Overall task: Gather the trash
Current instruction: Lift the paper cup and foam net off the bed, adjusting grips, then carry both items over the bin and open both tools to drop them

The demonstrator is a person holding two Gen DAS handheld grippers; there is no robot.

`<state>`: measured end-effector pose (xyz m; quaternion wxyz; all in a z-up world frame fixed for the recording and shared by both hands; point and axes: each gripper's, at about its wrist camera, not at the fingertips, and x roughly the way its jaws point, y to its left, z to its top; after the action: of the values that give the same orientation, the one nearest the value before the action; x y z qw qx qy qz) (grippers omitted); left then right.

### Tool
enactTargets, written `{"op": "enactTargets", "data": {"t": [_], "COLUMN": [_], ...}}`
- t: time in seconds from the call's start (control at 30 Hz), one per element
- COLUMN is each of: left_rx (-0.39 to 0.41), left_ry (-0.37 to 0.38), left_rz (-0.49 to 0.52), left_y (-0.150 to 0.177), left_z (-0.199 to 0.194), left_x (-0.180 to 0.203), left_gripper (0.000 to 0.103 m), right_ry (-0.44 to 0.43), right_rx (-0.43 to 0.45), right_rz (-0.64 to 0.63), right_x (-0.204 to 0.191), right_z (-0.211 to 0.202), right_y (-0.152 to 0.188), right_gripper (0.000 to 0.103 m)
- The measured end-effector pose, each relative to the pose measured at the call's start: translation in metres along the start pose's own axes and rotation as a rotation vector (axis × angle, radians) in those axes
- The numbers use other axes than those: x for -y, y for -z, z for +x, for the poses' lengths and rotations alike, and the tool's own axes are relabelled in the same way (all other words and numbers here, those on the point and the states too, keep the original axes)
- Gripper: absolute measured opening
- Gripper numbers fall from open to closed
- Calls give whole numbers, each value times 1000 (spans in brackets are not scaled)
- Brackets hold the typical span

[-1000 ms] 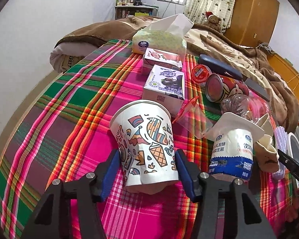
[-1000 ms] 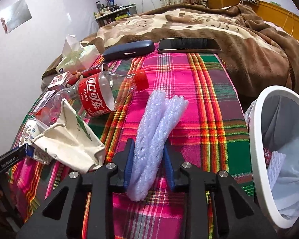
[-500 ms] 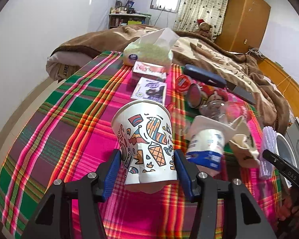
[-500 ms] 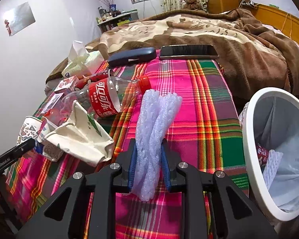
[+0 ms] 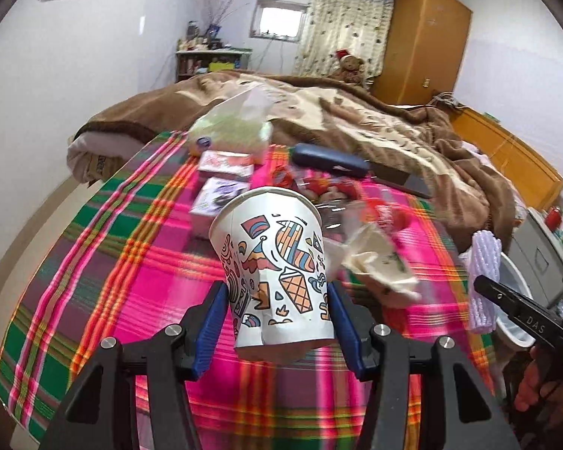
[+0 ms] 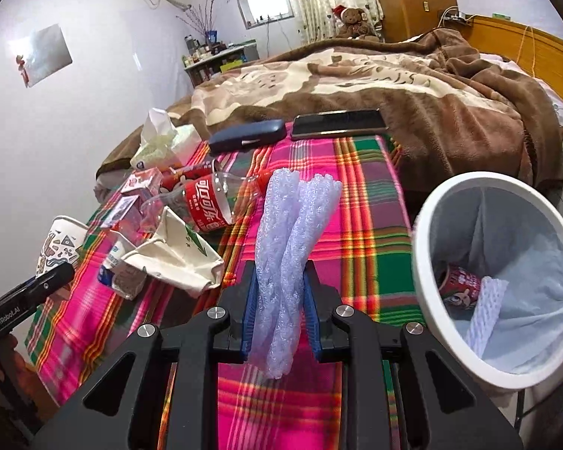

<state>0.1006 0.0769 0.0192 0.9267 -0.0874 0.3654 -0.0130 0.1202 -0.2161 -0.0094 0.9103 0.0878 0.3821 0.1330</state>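
Observation:
My left gripper (image 5: 277, 318) is shut on a white paper cup (image 5: 274, 262) with colourful drawings, held upright above the plaid blanket (image 5: 131, 262). My right gripper (image 6: 279, 307) is shut on a pale purple foam net sleeve (image 6: 289, 247), lifted off the blanket. A white bin (image 6: 431, 225) with a liner stands just right of it, holding a red can (image 6: 459, 281) and a white foam net (image 6: 484, 307). The left gripper and its cup (image 6: 56, 243) also show at the left edge of the right wrist view.
On the blanket lie a clear cola bottle (image 6: 202, 202), a crumpled cream paper bag (image 6: 176, 258), a flattened milk carton (image 6: 118, 266), small boxes (image 5: 221, 195), a tissue pack (image 5: 232, 131), a dark case (image 6: 247, 137) and a phone (image 6: 339, 123). A brown blanket (image 6: 394, 86) lies behind.
Both grippers have risen with their loads: the cup and the foam sleeve have left the blanket. The right jaws squeezed the sleeve tighter, and the bin now sits closer.

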Motion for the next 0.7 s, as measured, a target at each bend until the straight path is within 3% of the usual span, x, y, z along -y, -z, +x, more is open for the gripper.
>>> {"op": "enactTargets", "data": {"t": [0.7], "left_rx": [-8], "left_ry": [233], "left_rz": [224], "left_y": [0], "left_z": [2], "left_x": [150], "left_gripper": [55], "right_ry": [123], "right_rx": [80], "right_rz": [112], "right_x": [80], "right_z": [-51], "right_y": [-2], "right_gripper": [23]}}
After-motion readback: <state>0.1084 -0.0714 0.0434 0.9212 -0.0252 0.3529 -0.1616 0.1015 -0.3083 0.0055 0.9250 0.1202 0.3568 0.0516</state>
